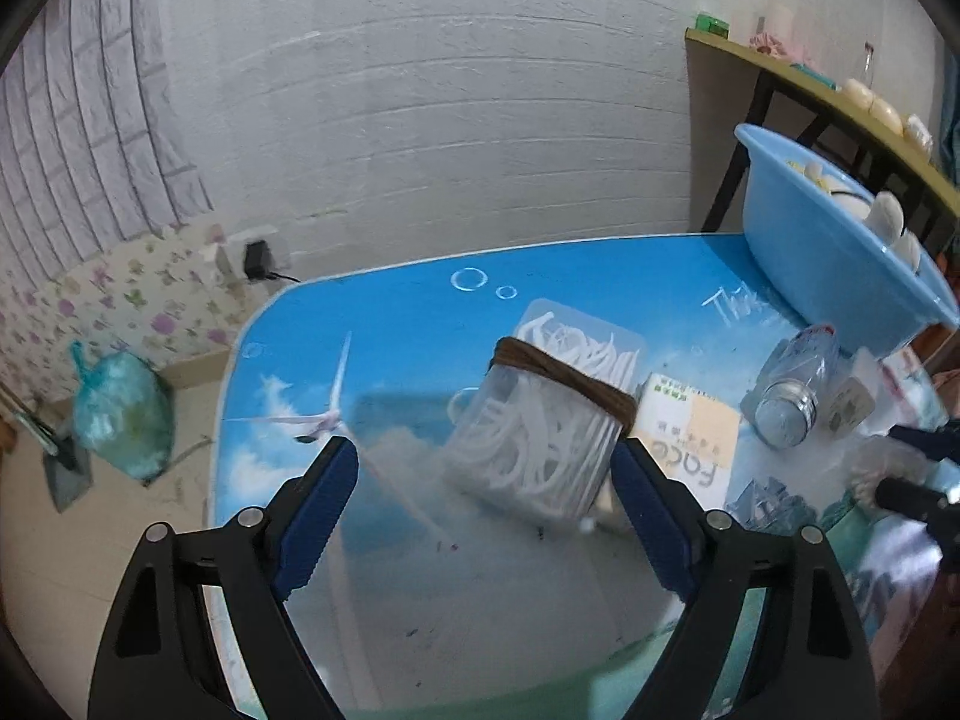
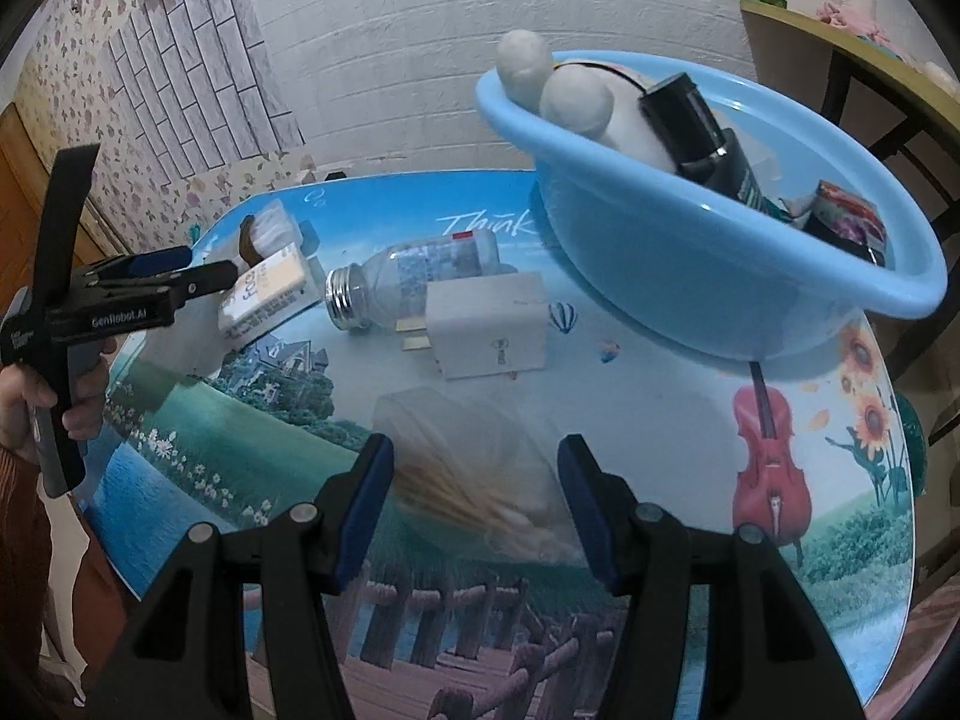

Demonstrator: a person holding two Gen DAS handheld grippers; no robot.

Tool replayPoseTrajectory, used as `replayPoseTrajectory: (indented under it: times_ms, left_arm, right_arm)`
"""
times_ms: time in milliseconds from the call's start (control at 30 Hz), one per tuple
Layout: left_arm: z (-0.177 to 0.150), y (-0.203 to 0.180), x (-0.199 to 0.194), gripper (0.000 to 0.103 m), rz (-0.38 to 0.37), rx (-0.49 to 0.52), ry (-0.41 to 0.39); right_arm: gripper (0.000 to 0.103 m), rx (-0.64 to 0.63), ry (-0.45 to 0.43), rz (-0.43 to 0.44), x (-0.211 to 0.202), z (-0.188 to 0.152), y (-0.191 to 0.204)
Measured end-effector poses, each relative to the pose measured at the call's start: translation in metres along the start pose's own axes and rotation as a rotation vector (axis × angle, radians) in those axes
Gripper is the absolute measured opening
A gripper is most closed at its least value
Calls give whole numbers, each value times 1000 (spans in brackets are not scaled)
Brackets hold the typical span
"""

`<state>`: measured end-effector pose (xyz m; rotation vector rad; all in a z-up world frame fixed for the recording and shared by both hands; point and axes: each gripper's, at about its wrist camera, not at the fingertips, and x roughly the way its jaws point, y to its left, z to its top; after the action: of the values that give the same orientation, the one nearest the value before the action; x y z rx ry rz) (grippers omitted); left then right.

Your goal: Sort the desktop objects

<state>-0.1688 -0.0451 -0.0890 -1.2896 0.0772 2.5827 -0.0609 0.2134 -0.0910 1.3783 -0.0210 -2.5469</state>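
My left gripper point(image 1: 483, 447) is open above the picture-printed table point(image 1: 372, 330). A clear box of white floss picks point(image 1: 540, 420) with a brown band around it lies just past the fingertips, close to the right finger and far from the left one. My right gripper point(image 2: 477, 441) is open, pointing down at a blurred clear bag of cotton swabs point(image 2: 474, 468) that lies between its fingers. I see no pad pressing on it. A yellow-and-white carton point(image 2: 264, 294), a capless clear bottle point(image 2: 420, 270) and a white plug adapter point(image 2: 492, 330) lie in mid-table.
A blue basin point(image 2: 690, 276) at the table's back right holds a white soft toy, a dark tube and small jars. A shelf table point(image 1: 840, 96) stands behind it. A green bag point(image 1: 120, 414) sits on the floor to the left. A hand point(image 2: 24, 396) holds the left gripper point(image 2: 210, 267).
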Motion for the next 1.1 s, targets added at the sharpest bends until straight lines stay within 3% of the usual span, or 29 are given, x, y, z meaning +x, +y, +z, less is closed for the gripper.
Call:
replayPoseTrajectory:
  times_ms: [33,167,333,433,567,1100]
  left_arm:
    - [1,2,2,84,-28,-8,6]
    - [3,4,4,59,-149,-19,34]
    - [0,1,2,58,-144,-6,38]
    - [-3,-1,-3,58,-126,-13,33]
    - [-10,1,-15,57,-110,-23,27]
    - [-74,-14,-85,57,-61,-85,14]
  right_arm:
    - [57,-1,1,1,0,0,0]
    - [57,-2,7,6,-1,-2,-1]
    - [56,-21,2,6,-1,-4,1]
    - [44,-29,-4,14,-2,-4,0]
    - [37,-17,-13,29,-6,-2,-4]
    - [32,11,-103,55,-46,-15,-11]
